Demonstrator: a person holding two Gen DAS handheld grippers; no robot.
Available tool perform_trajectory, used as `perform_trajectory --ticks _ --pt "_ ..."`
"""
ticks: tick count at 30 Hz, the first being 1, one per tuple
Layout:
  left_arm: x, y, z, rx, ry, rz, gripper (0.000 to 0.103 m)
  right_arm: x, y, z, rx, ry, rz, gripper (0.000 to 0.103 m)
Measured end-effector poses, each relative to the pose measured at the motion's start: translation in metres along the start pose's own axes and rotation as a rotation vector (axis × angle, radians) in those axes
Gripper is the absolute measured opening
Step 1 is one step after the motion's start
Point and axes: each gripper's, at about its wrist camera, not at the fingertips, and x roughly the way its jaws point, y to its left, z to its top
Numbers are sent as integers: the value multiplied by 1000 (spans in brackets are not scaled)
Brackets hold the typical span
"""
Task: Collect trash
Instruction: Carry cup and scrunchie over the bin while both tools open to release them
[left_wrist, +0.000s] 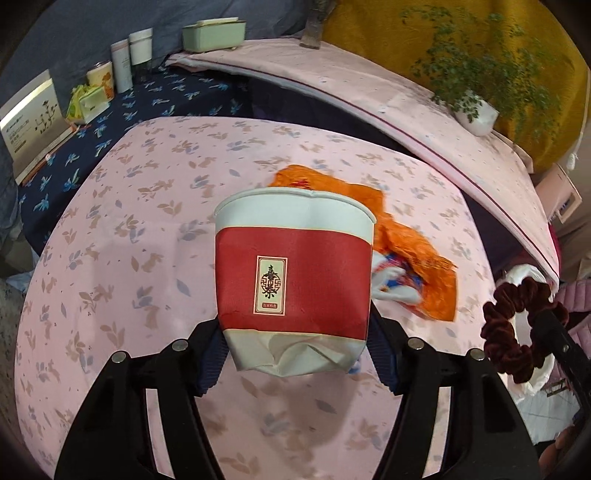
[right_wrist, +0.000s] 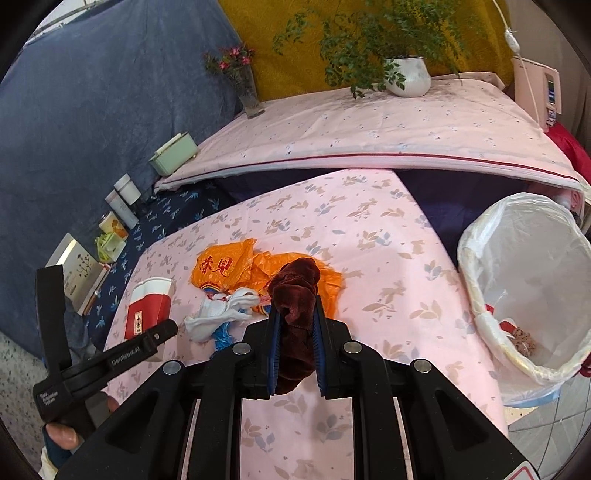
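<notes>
Pink tablecloth (left_wrist: 110, 258); crumpled red-white cup (left_wrist: 293, 284).

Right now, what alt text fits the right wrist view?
The right gripper pinches a dark red velvet scrunchie above a pink leaf-print tablecloth. An orange plastic bag lies behind, and a lined trash bin stands at right.

From my right cam, the crumpled orange plastic bag (right_wrist: 236, 271) sits mid-table on the pink leaf-print tablecloth (right_wrist: 388, 266), red-and-white paper cup (right_wrist: 147, 306) to its left, white-lined trash bin (right_wrist: 524, 288) off the table's right edge.
</notes>
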Motion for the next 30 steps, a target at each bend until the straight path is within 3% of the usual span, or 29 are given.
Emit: perform_trajectory --ticks 14,30 --pt "-25 -118 -30 208 -6 -89 63 -59 -78 5 105 -98 -64 15" --pt "-21 -256 -67 454 31 -206 63 -105 -192 4 269 -174 -187 15"
